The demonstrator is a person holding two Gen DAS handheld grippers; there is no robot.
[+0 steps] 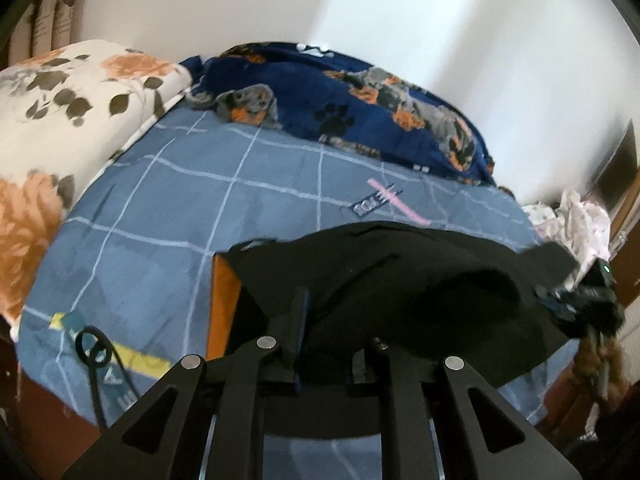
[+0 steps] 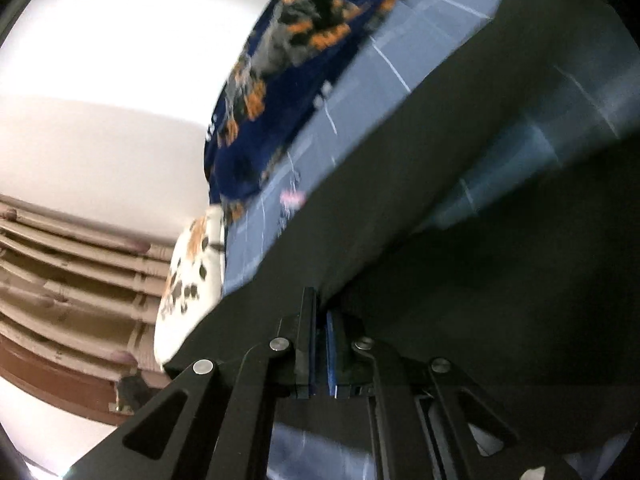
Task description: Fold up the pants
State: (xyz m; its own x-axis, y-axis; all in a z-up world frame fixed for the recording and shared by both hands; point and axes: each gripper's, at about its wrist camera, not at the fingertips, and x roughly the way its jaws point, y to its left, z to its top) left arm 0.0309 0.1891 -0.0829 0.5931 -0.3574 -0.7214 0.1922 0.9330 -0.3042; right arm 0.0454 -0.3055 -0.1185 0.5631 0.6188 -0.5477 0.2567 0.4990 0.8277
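Two black grippers, left (image 1: 332,340) and right (image 2: 322,344), clamped black fabric pants (image 1: 400,276) above a blue checked bedsheet (image 1: 168,200).

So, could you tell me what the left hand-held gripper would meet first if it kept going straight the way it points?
The black pants: they already fill the left hand-held gripper. Beyond them probably the blue checked bedsheet, though depth is unclear.

You have the black pants (image 1: 400,280) lifted off the bed, bunched and draped in loose folds over the blue checked sheet. The fabric is plain, dark and opaque. In the right wrist view the cloth (image 2: 460,240) hangs taut in a broad diagonal band.
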